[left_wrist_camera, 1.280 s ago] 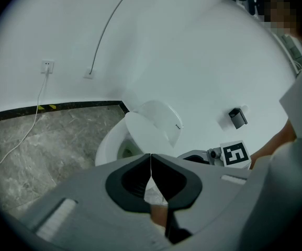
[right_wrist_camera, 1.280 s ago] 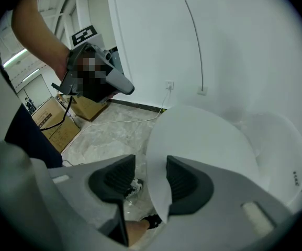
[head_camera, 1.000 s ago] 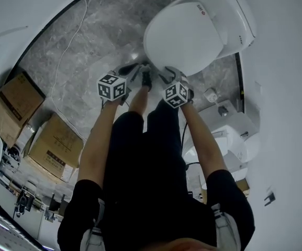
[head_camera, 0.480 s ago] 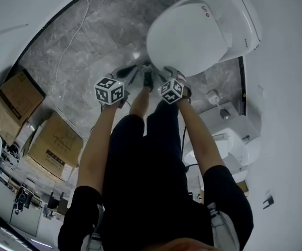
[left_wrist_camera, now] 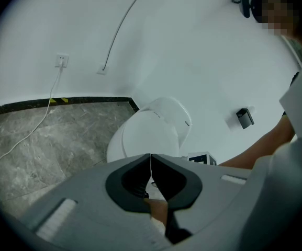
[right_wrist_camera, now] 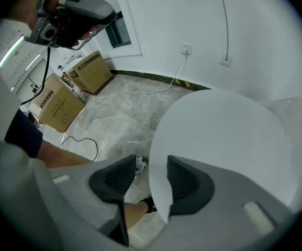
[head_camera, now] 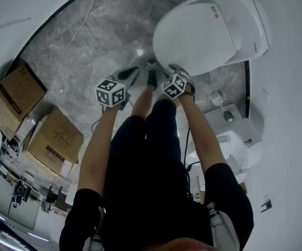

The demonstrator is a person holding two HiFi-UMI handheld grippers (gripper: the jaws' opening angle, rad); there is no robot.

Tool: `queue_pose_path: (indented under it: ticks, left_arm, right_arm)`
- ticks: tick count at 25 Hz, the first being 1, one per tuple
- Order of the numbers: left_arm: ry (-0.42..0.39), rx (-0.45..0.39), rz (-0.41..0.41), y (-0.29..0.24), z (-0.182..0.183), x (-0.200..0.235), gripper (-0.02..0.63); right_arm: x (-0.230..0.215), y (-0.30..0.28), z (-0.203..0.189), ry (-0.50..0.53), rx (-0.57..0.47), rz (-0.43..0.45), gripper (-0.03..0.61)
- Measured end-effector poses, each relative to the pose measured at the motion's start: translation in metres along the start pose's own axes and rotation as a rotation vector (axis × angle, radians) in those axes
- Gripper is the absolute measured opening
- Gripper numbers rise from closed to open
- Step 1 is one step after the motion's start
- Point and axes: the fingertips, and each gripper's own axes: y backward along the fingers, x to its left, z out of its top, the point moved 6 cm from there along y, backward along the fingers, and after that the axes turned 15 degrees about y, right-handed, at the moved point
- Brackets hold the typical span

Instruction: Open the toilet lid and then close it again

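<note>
- Far left, on grey marble floor (head_camera: 114, 25): cardboard boxes (head_camera: 14, 94), two, standing near each other beside the white wall.
- Next to those: white cable (head_camera: 67, 51) trailing across the floor and up the wall to a wall socket (left_wrist_camera: 62, 60).
- Left of centre: left hand-held gripper (left_wrist_camera: 151, 158), jaws closed tip to tip, nothing between them. Marker cube uppermost in head view. Nose pointed toward the toilet, well apart from it, no contact.
- Centre: person's dark-clad legs, with shoes (head_camera: 152, 77) planted on the floor just short of the toilet front, between the two grippers.
- Right of centre: right hand-held gripper (right_wrist_camera: 152, 163), jaws parted. Front rim of toilet lid (right_wrist_camera: 219, 140) standing in the gap, close against the right-hand pad, with space on the left-hand side. Not clamped.
- Upper right: toilet lid, white, oval, smooth, set over the bowl against the white wall. Front edge nearest the person. Amount of lift off the seat not determinable from either view.
</note>
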Motion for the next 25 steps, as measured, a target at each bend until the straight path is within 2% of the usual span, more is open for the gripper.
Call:
queue_pose_path:
  ticks: [2,4,6,8,12,17,21,25]
  left_arm:
    - [0.006,0.008,0.002,0.000,-0.005,0.003,0.012]
    - [0.011,0.019,0.003,0.001,-0.010,0.004,0.012]
    - [0.014,0.030,0.004,0.000,-0.014,0.005,0.012]
    - [0.013,0.044,0.002,-0.002,-0.018,0.005,0.012]
    - [0.001,0.061,-0.008,-0.005,-0.020,0.004,0.012]
    - [-0.006,0.067,-0.012,-0.009,-0.017,0.000,0.012]
    - [-0.020,0.067,-0.020,-0.008,-0.009,-0.008,0.012]
    - [-0.045,0.073,-0.022,0.001,0.000,-0.019,0.012]
  right_arm:
    - [0.004,-0.009,-0.001,0.035,0.026,0.035,0.206]
    - [0.012,-0.016,0.001,0.103,0.062,0.060,0.280]
    - [0.020,-0.024,0.001,0.190,0.113,0.069,0.327]
    - [0.026,-0.028,0.000,0.205,0.133,0.080,0.369]
    - [0.017,-0.023,0.005,0.067,0.057,0.115,0.373]
    - [0.016,-0.008,0.002,-0.003,-0.029,0.171,0.373]
    - [0.014,0.014,-0.011,-0.148,-0.130,0.240,0.373]
    - [0.007,0.046,-0.023,-0.189,-0.181,0.213,0.373]
